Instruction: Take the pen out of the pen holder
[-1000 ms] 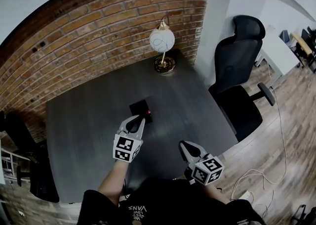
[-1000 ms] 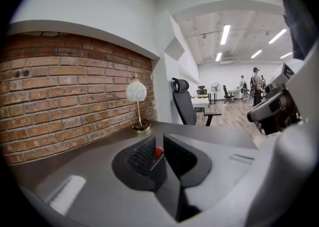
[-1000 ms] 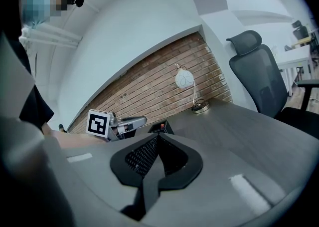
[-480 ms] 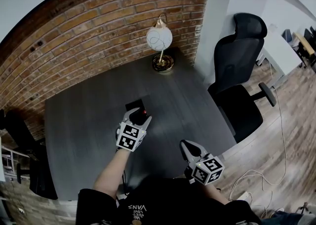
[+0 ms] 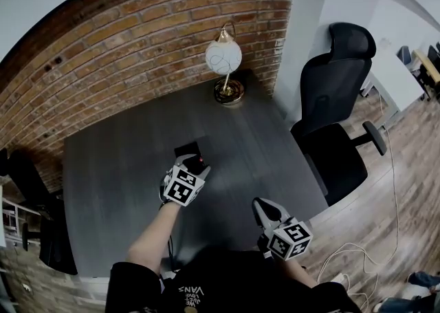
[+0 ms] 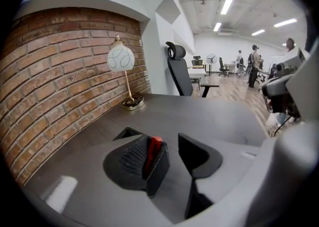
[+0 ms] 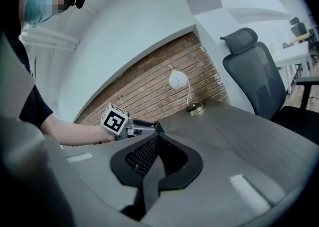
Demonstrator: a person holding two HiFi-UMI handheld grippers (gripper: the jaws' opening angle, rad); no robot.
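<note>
A black square pen holder stands mid-table with a red pen upright in it. My left gripper reaches it from the near side. In the left gripper view its jaws are opening, and the red pen and the near corner of the holder stand between them; the pads do not press on either. My right gripper hangs over the table's near right part, shut with nothing in it; its jaws meet in the right gripper view, which also shows the left gripper's marker cube.
A dark grey table sits in a corner against a brick wall. A brass lamp with a white globe stands at the far side. A black office chair is to the right. People stand far off in the left gripper view.
My left gripper has moved forward and down onto the pen holder, and its jaws have gone from shut to wide apart. The right gripper has barely shifted.
</note>
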